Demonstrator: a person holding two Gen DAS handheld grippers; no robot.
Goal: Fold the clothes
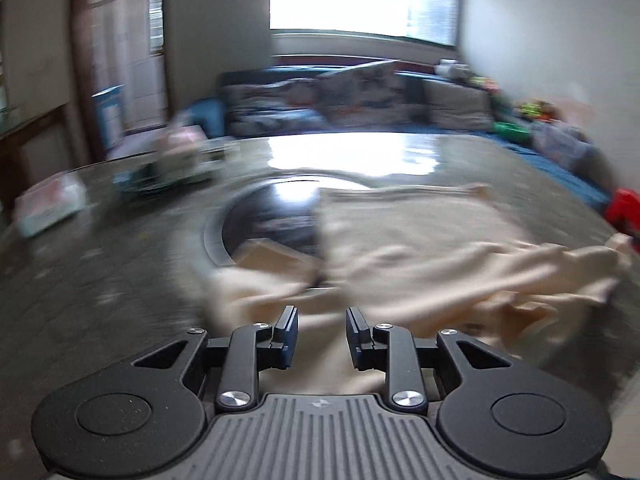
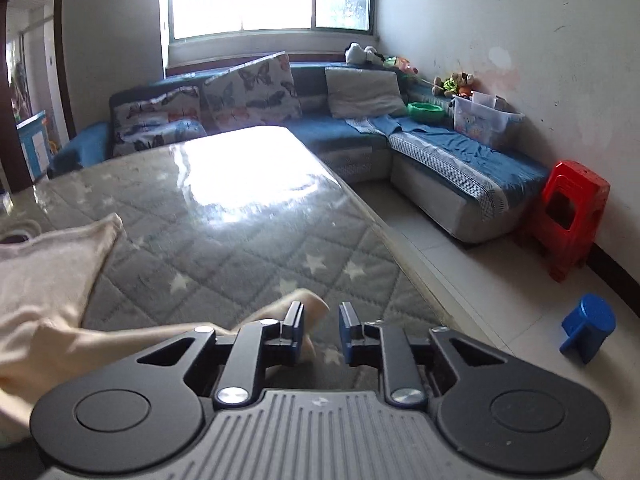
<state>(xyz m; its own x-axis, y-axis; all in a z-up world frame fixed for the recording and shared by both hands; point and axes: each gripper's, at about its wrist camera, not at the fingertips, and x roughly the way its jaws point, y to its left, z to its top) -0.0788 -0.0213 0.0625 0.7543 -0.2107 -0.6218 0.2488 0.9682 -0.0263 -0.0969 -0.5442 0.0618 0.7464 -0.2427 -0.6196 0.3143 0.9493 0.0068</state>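
A cream garment (image 1: 424,252) lies rumpled on the grey quilted table cover (image 1: 100,272); the left wrist view is motion-blurred. My left gripper (image 1: 322,334) is open just above the garment's near edge, holding nothing. In the right wrist view the same cream garment (image 2: 44,292) lies at the left, and one sleeve end (image 2: 308,306) reaches toward my right gripper (image 2: 320,332). The right gripper is open; the sleeve tip lies beside its left finger (image 2: 294,330), not between the jaws.
A dark round inset (image 1: 264,216) shows in the table, partly under the garment. Boxes and clutter (image 1: 52,204) sit at the table's far left. A blue sofa (image 2: 440,148), a red stool (image 2: 568,220) and a blue stool (image 2: 588,328) stand right of the table edge (image 2: 400,256).
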